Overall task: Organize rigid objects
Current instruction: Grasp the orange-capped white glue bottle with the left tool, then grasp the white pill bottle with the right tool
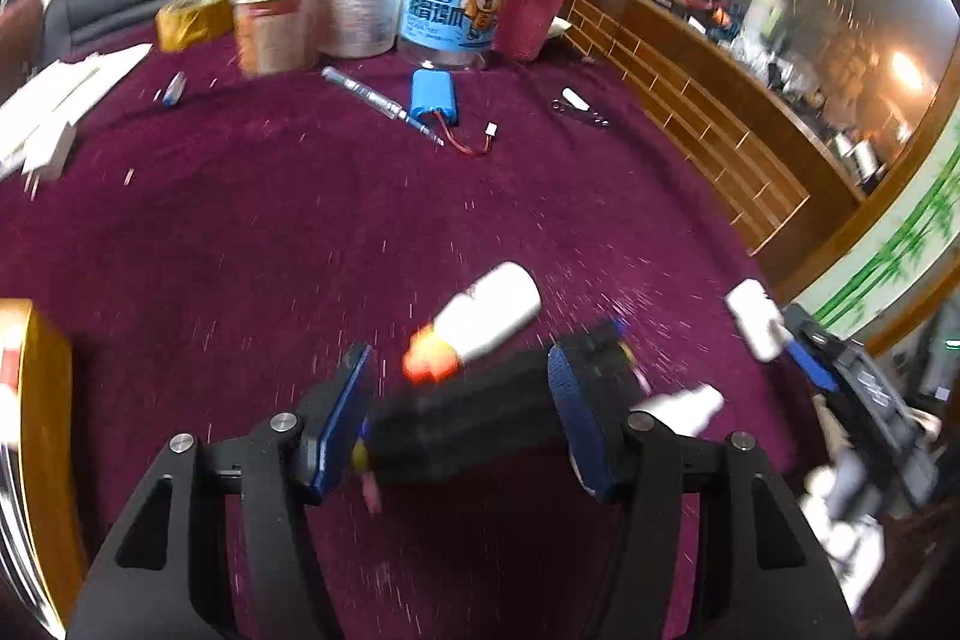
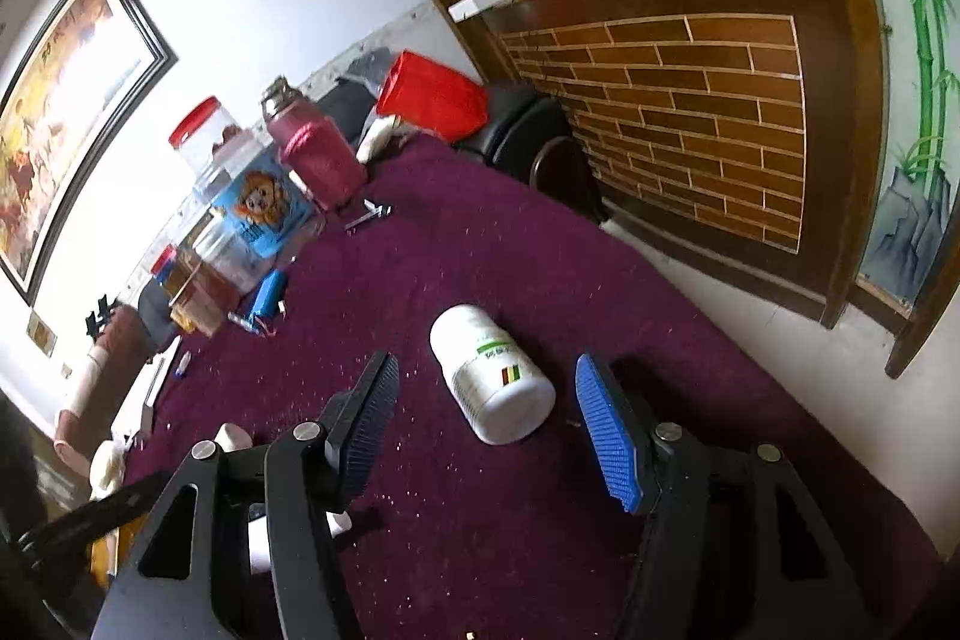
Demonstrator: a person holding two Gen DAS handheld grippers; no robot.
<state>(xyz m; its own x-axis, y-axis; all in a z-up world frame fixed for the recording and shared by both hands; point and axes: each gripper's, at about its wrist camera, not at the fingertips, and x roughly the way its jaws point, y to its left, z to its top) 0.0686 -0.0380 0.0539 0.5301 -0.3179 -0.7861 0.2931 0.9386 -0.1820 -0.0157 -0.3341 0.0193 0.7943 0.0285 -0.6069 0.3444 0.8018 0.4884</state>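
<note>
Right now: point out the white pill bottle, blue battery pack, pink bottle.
white pill bottle (image 2: 492, 381): right wrist view, label side.
blue battery pack (image 1: 433, 95): left wrist view, top face.
pink bottle (image 1: 533, 13): left wrist view, pink sleeve.

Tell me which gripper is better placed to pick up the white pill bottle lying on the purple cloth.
Right. The right gripper has open, empty jaws on either side of the white pill bottle. The left gripper looks already occupied by a black block.

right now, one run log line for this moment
left hand-held gripper: holding black block | right hand-held gripper: open around lying white pill bottle, not touching
</note>
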